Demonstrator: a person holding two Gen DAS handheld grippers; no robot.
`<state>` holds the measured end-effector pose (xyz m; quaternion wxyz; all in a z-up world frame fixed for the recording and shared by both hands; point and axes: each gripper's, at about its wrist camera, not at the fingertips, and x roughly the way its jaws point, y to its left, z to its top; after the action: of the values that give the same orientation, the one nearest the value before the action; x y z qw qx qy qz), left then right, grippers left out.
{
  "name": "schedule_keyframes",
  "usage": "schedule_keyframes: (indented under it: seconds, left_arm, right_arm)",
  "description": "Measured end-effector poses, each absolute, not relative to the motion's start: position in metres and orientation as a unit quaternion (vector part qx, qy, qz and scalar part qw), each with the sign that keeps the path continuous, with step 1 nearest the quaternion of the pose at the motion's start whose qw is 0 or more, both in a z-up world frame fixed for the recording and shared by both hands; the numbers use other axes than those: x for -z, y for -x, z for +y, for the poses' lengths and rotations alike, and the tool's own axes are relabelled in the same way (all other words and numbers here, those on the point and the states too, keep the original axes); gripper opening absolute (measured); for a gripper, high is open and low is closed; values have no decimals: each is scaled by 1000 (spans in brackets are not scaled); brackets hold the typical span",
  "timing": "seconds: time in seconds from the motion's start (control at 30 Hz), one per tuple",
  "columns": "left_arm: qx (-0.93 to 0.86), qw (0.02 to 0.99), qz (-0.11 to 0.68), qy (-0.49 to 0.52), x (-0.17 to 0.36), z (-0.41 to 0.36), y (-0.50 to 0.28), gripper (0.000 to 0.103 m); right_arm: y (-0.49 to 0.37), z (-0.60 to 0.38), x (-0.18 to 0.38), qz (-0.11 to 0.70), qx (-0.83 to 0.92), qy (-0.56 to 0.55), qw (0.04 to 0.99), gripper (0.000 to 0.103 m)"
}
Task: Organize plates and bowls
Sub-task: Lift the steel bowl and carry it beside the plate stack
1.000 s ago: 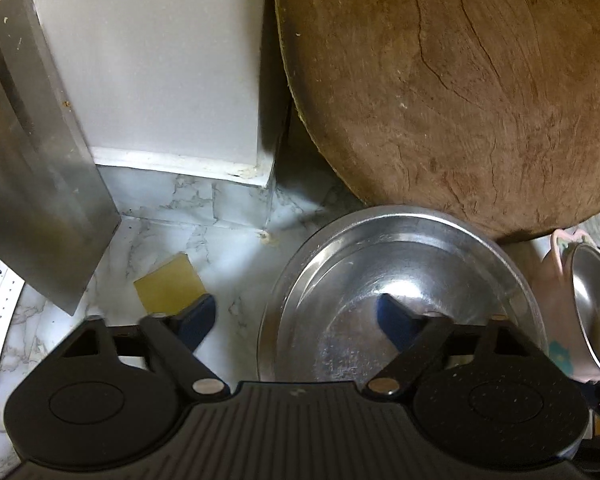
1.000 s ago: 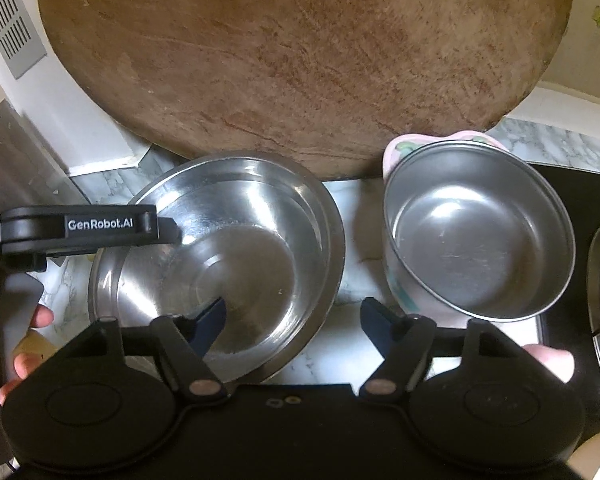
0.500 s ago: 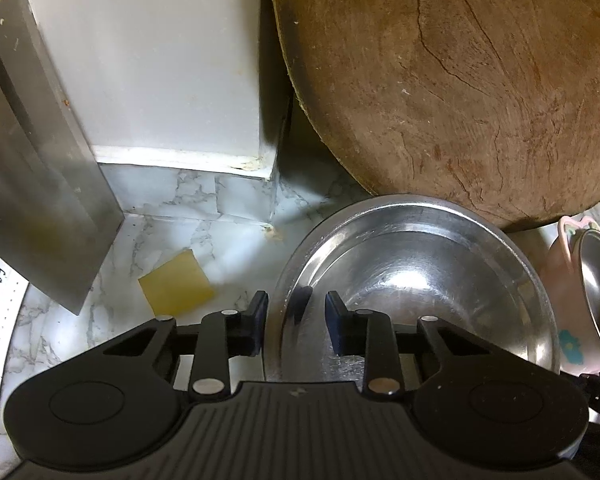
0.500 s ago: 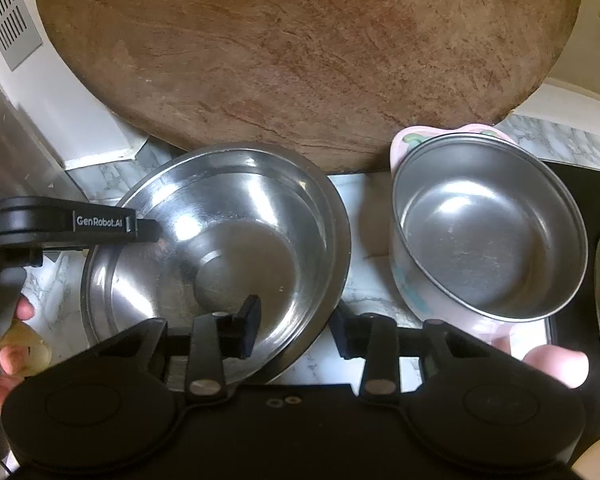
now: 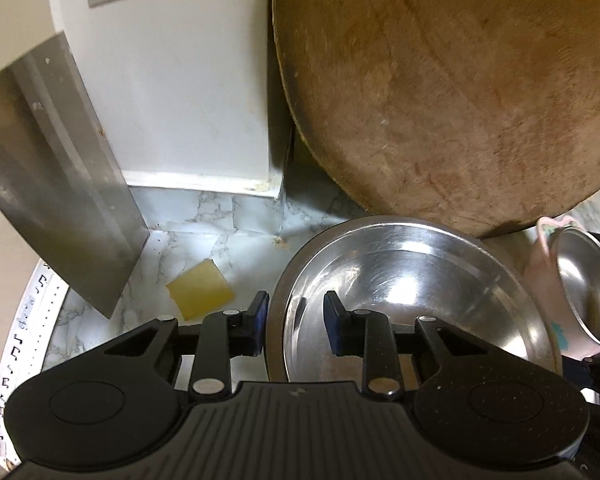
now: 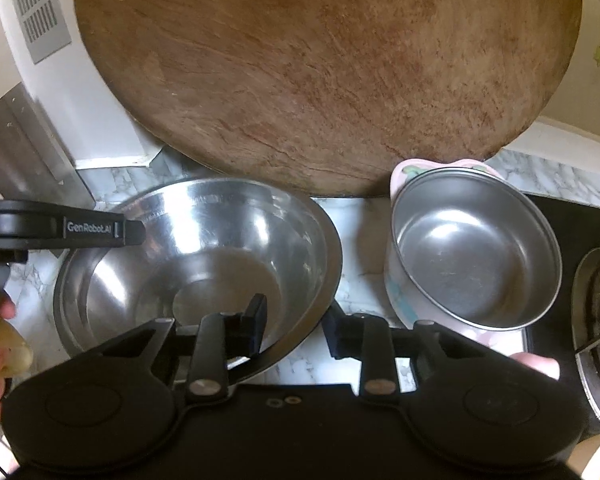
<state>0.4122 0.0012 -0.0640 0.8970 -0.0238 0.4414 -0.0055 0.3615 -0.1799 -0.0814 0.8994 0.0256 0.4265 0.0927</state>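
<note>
A wide steel bowl (image 6: 196, 264) sits on the marble counter (image 5: 204, 220), between 2 grippers. The left gripper (image 5: 296, 322) clamps its left rim; the right gripper (image 6: 294, 330) has just closed on its right rim. A smaller steel pot (image 6: 474, 256) stands right of it.

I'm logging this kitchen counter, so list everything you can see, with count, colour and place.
Steel bowl: one, silver, on the marble counter, rim between the jaws of both grippers.
Steel pot: one, silver with pink outside, right of the bowl.
Chopping board: one, brown, round, propped upright behind both.
Cleaver blade: one, grey steel, standing at left.
Yellow square piece: one, on the counter left of the bowl.
Left gripper: black, clamped on the bowl's left rim.
Right gripper: black, clamped on its near rim.
</note>
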Motion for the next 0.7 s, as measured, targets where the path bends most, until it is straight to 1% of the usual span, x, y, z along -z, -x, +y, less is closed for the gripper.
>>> schedule_keyframes:
  seconds: [0.13, 0.37, 0.7]
  left_arm:
    - [10, 902, 432, 23, 51, -1, -399, 28]
    - [25, 909, 416, 26, 25, -5, -368, 28]
    - [49, 919, 389, 33, -15, -10, -300, 28]
  right_arm:
    - [-354, -183, 76, 422, -89, -30, 902, 29]
    - [-328, -190, 50, 402, -91, -29, 911, 29]
    - [-264, -205, 3, 362, -98, -12, 927, 29]
